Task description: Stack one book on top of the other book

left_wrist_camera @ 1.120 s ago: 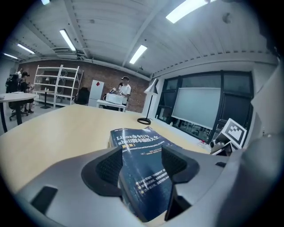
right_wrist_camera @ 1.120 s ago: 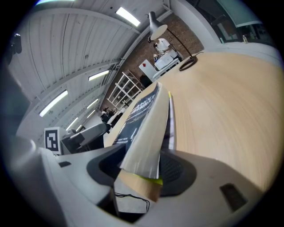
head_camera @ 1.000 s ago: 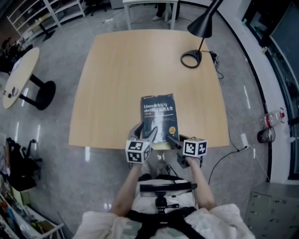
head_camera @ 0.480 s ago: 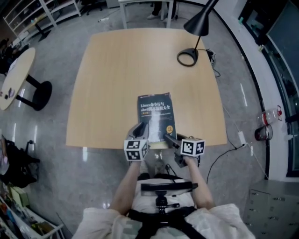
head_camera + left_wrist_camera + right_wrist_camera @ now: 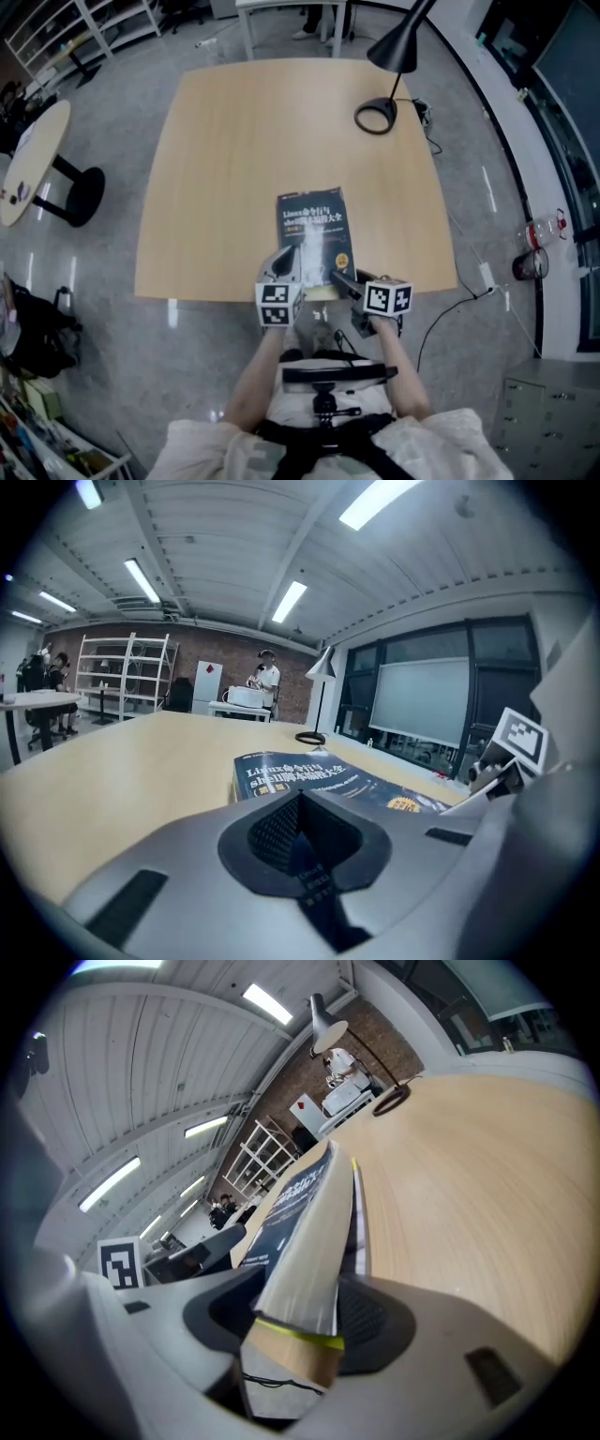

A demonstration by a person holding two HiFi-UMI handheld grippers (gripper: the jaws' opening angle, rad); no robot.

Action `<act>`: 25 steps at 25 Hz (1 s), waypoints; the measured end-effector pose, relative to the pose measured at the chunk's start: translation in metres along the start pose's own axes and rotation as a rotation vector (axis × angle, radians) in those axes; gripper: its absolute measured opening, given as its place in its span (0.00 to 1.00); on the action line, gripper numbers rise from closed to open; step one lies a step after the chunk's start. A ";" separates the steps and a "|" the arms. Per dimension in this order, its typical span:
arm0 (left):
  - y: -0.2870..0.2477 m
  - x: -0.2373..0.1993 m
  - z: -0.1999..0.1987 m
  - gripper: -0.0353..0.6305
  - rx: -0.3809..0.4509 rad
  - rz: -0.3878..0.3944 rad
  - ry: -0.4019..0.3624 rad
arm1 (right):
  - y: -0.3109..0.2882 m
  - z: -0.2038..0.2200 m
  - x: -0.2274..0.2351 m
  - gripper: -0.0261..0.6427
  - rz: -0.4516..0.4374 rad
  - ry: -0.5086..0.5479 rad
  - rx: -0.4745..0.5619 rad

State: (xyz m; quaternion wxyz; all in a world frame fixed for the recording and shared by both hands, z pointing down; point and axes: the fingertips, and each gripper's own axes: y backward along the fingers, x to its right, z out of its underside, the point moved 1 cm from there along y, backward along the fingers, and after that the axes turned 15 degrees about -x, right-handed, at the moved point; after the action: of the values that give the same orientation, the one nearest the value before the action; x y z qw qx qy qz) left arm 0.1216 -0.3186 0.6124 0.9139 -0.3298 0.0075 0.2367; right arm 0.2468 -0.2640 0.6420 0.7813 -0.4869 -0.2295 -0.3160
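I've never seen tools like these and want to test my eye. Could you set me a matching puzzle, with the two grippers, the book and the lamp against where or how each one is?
Things:
1. left gripper
2. right gripper
3. book
4. lamp

Place or state:
A. stands at the far right corner of the table
B. jaws clamped on the book's near edge
C. blue cover up, by the table's near edge
D. jaws together, empty

Pairs: 1-D, 2-B, 3-C, 4-A.

The left gripper's jaws have just been closing, with nothing between them.
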 end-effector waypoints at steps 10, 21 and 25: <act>-0.007 -0.010 0.009 0.06 -0.033 -0.005 0.004 | 0.024 -0.021 0.006 0.47 0.410 0.340 0.016; 0.009 -0.024 -0.010 0.06 0.061 -0.032 0.064 | 0.057 -0.058 -0.004 0.33 0.411 0.256 0.137; 0.023 -0.021 -0.036 0.06 0.123 -0.012 0.059 | 0.068 -0.082 -0.036 0.20 0.375 0.283 0.261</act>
State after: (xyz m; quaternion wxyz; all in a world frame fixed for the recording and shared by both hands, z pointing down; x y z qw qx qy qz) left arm 0.0976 -0.3336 0.5742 0.9332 -0.2800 0.0467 0.2204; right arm 0.2745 -0.3062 0.5419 0.9066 -0.3671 -0.0623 -0.1984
